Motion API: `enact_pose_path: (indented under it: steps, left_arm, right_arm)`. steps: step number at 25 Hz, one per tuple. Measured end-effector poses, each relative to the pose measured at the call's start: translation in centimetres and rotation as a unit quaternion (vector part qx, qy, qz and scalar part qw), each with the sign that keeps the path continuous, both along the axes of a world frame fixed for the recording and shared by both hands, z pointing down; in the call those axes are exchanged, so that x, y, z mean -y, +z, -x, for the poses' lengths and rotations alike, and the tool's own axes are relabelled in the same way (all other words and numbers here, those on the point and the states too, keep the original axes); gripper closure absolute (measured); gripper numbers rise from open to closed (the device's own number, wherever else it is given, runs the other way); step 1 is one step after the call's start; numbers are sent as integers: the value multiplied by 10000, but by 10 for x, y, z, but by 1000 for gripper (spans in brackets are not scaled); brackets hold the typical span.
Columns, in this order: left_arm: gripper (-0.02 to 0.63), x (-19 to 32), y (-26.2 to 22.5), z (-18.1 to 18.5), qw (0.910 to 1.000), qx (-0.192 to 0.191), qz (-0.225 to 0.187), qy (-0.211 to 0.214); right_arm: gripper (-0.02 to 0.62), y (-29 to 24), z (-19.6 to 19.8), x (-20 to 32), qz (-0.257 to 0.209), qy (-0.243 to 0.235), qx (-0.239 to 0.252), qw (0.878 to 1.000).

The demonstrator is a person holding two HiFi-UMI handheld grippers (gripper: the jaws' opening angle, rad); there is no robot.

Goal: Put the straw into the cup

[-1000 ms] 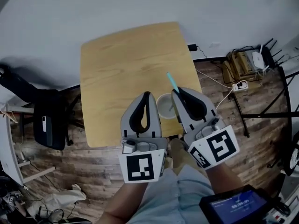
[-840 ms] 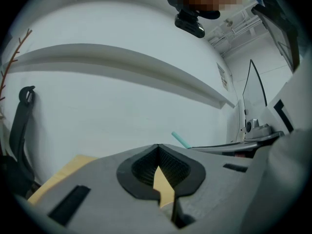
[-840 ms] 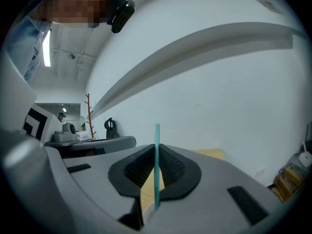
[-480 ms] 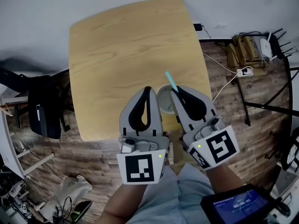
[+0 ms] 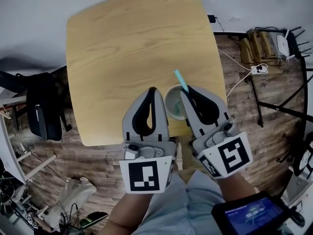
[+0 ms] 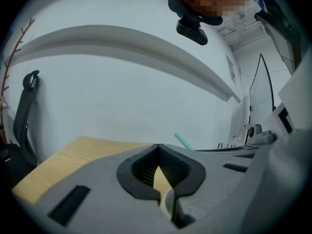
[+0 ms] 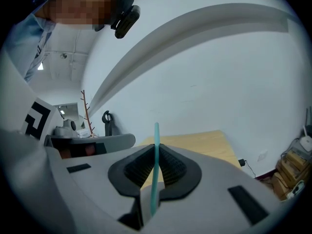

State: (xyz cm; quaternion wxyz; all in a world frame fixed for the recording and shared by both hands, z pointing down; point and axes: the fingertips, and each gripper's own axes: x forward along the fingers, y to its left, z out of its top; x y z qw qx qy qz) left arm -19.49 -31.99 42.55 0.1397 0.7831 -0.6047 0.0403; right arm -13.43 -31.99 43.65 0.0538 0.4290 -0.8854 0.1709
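straw [image 5: 180, 80] clamped in right gripper [image 5: 187, 94] jaws, over cup [image 5: 172, 105] rim at table [image 5: 127, 43] 5 o'clock | left gripper [image 5: 152, 90] jaws closed, empty | risk: tilted straw knocking light cup off near edge

Right gripper [image 7: 157, 154] with jaws closed on the straw [image 7: 156, 138].
The teal straw stands upright between the dark ribbed pads, its top end clear above the jaw tips. Beyond lie the wooden table [image 7: 200, 143] and a white wall [image 7: 209, 82]; the left gripper [image 7: 92, 143] shows at left.
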Motion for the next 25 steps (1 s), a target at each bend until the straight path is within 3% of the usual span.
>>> enact_pose_path:
  steps: [16,25]
  left_arm:
    - [607,5,-5,2,9999,44,-118,36]
    - [607,-8,-53,-5,9984,105,-555,-3]
  right_arm:
    - [543,4,-2,5,128,23,-61,9999]
    - [561,-48,-9,-2,-343,11,36,9994]
